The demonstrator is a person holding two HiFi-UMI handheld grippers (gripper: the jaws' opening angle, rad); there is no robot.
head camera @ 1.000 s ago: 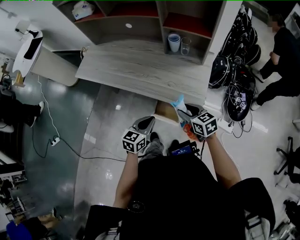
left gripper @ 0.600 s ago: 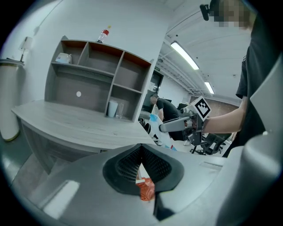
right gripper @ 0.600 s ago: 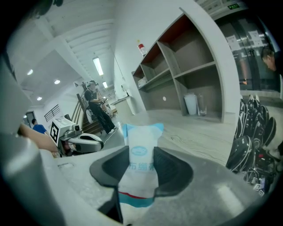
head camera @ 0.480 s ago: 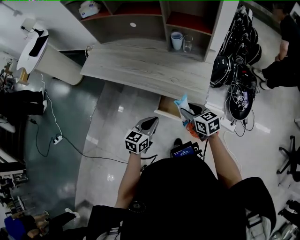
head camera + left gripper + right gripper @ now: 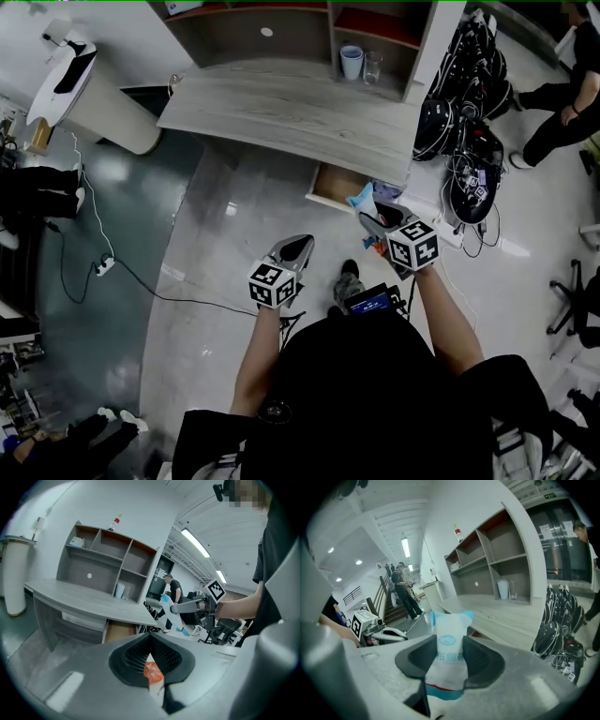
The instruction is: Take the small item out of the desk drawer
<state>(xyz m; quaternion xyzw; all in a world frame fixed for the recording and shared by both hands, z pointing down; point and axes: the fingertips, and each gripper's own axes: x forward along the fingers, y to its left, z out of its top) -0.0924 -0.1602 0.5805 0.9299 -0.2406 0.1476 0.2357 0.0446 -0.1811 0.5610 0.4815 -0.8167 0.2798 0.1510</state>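
Note:
My right gripper (image 5: pixel 367 217) is shut on a small white-and-blue packet (image 5: pixel 360 199), held up in the air just in front of the open desk drawer (image 5: pixel 336 184). In the right gripper view the packet (image 5: pixel 451 620) stands upright, pinched between the pads of that gripper (image 5: pixel 449 639). The drawer hangs open under the grey wooden desk (image 5: pixel 281 112). My left gripper (image 5: pixel 298 246) hovers over the floor to the left, shut, its tips (image 5: pixel 150 634) meeting. From the left gripper view I see the right gripper (image 5: pixel 187 605) and packet (image 5: pixel 166 603) beside the drawer (image 5: pixel 119 631).
A cup (image 5: pixel 350 61) and a glass (image 5: pixel 372 66) stand in the shelf unit at the desk's back. A pile of black helmets and cables (image 5: pixel 459 122) lies right of the desk. A white pillar (image 5: pixel 94 117) stands left, a cable (image 5: pixel 122 281) crosses the floor, and a person (image 5: pixel 562 103) is at the far right.
The view has drawn back from the desk, and more of the open drawer shows. Both grippers keep their pose, the right one still holding the packet.

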